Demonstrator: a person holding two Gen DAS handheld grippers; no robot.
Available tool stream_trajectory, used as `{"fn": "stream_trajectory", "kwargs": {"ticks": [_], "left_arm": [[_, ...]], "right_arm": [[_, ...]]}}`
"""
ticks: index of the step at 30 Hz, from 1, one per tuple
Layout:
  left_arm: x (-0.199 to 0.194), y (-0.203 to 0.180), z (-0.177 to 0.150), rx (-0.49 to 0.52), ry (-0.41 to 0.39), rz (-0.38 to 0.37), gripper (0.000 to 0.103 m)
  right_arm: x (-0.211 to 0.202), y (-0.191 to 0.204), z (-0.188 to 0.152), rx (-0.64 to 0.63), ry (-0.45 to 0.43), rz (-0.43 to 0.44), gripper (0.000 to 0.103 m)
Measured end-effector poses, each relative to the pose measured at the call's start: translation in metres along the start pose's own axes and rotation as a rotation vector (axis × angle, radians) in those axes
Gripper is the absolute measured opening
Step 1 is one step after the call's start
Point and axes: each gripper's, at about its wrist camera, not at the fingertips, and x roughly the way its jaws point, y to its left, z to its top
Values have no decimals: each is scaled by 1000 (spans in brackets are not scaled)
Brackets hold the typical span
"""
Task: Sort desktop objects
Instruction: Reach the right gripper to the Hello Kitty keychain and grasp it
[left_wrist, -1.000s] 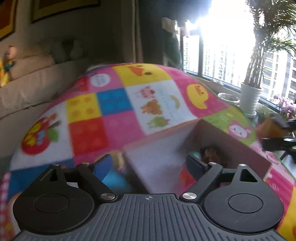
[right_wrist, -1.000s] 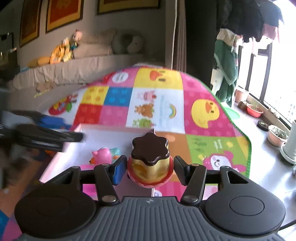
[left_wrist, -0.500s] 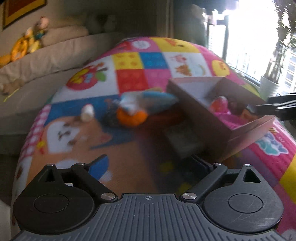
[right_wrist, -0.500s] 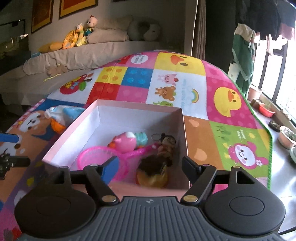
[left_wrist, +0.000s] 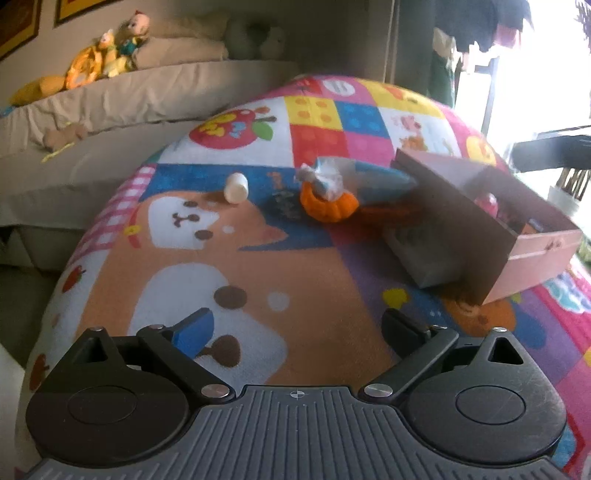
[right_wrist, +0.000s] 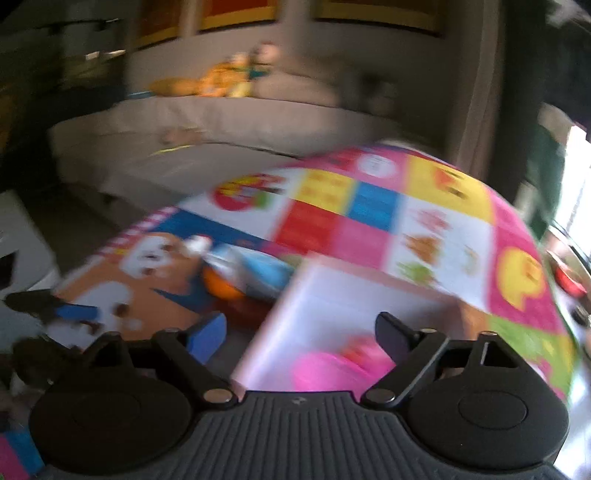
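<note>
The left gripper (left_wrist: 295, 328) is opening wide with nothing between its jaws. Ahead of it and slightly right lies the orange pumpkin-shaped toy (left_wrist: 328, 203), just beside the pink cardboard box (left_wrist: 532, 254). The right gripper (right_wrist: 299, 332), jaws also opening and empty, hangs over that box, so the left is better placed.
</note>
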Motion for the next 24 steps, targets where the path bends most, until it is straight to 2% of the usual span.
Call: {"fn": "stream_trajectory", "kwargs": {"ticks": [4, 7, 11, 16, 19, 22, 24], "left_arm": [[3, 4, -1, -37, 10, -19, 102], [1, 4, -3, -35, -2, -30, 102], [-2, 4, -5, -32, -18, -54, 102], [0, 11, -5, -78, -13, -81, 102], [-2, 11, -5, -82, -19, -88, 102], [-3, 10, -5, -73, -27, -94, 102], [-4, 9, -5, -68, -28, -94, 102]], "right_arm": [[54, 23, 39, -56, 69, 66, 90], [107, 14, 65, 47, 155, 90, 90], [172, -6, 81, 158, 261, 42, 89], [203, 5, 74, 119, 328, 40, 76], [208, 9, 72, 146, 349, 51, 74], [199, 7, 71, 229, 402, 151, 74], [183, 8, 70, 276, 467, 314, 74]]}}
